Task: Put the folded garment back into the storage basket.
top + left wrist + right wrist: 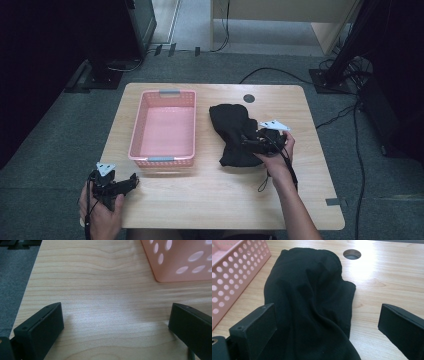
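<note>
Wood-grain table [210, 195]: limp black cloth [312, 302], seemingly untouched between right gripper [327, 322] jaws.

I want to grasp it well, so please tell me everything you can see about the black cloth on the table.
The black cloth is a soft, matte fabric piece, crumpled and loosely folded into a long heap with rounded folds. It lies flat on the wooden table, to the right of the pink basket and apart from it, below the round cable hole. The right gripper is over its near right edge, jaws spread wide on either side of the fabric. Whether they touch it is unclear. No print or label is visible.
</note>
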`<state>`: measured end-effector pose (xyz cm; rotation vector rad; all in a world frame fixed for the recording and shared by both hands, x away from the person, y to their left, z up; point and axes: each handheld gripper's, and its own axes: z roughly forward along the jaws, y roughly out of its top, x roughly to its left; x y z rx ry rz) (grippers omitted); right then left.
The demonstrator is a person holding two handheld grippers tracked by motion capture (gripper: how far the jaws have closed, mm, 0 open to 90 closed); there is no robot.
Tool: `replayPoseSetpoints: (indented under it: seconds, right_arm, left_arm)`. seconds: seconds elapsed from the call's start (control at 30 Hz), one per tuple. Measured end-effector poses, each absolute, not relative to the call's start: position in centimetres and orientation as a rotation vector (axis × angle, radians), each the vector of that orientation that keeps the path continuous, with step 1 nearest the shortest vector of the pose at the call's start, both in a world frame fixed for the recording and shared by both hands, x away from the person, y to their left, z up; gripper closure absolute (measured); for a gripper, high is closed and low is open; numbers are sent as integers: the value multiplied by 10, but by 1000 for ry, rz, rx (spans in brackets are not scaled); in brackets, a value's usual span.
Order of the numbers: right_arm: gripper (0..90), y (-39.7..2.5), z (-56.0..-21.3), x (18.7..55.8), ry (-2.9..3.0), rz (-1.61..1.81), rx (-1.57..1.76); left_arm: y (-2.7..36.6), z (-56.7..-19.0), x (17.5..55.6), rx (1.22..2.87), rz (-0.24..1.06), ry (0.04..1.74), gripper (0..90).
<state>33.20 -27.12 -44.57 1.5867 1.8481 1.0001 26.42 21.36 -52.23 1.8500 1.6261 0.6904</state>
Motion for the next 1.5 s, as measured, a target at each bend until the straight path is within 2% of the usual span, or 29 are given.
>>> replayPoseSetpoints:
  seconds: [1.1, 1.5]
  right_arm:
    - [17, -245, -461, 358, 1823, 1168, 1552]
    - [17, -235, -463, 370, 1857, 1132, 1548]
  left_arm:
    - [213, -522, 264, 1850, 687, 1624, 0]
    - [213, -522, 264, 1851, 687, 1625, 0]
